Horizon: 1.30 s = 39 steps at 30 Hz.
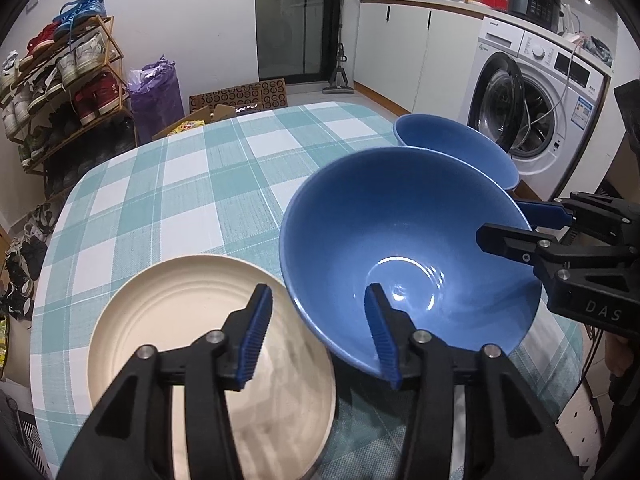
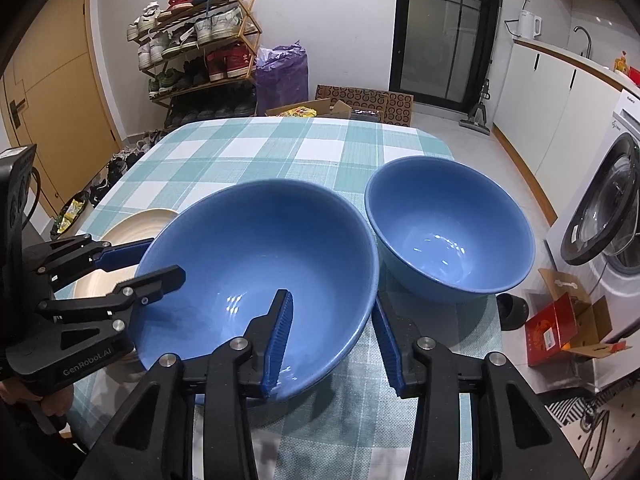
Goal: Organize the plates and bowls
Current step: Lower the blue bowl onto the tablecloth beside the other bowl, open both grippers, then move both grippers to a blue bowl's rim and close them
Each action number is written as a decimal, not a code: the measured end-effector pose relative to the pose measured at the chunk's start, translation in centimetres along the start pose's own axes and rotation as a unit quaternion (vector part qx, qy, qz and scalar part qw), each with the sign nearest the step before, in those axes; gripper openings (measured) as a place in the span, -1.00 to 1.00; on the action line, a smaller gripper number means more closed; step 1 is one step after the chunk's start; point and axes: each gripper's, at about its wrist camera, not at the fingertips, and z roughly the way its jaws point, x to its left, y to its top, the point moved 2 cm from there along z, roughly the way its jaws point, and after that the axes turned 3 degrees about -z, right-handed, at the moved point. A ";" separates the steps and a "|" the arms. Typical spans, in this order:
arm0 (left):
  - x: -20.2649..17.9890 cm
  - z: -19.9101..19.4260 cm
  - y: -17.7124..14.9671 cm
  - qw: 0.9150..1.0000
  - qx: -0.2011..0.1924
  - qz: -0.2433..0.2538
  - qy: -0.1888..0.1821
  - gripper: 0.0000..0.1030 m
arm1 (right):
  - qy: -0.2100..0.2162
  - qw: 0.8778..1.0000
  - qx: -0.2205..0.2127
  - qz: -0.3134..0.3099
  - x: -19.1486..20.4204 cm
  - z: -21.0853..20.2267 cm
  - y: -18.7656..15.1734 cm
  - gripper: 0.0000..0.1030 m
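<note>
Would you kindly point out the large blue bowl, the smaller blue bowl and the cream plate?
large blue bowl (image 2: 256, 264): right wrist view, inner wall.
smaller blue bowl (image 2: 448, 232): right wrist view, inside, near the bottom.
cream plate (image 1: 180, 320): left wrist view, flat centre.

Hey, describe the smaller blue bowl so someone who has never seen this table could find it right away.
Start at the table with the teal and white checked cloth. Two blue bowls sit side by side on it; take the one nearer the washing machine. That smaller bowl stands free with no fingers around it, while the bigger bowl has gripper fingers straddling its rim and a cream plate beside it.
</note>
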 end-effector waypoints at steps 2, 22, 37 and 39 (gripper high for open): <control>0.1 -0.2 0.1 1.000 -0.001 0.001 -0.002 0.03 | 0.011 1.000 -0.004 0.006 -0.2 -0.2 0.0 -0.03; 1.3 -1.8 3.2 0.997 -0.041 -0.043 -0.054 1.00 | 0.046 0.994 -0.084 0.059 -3.0 -4.4 1.1 0.98; 0.6 -0.4 7.4 0.998 -0.038 -0.018 -0.041 1.00 | 0.013 0.994 -0.064 0.088 -6.1 -4.0 3.7 0.98; 0.5 -0.1 8.1 0.998 -0.038 -0.017 -0.043 1.00 | 0.006 0.994 -0.062 0.091 -6.6 -3.8 4.0 0.98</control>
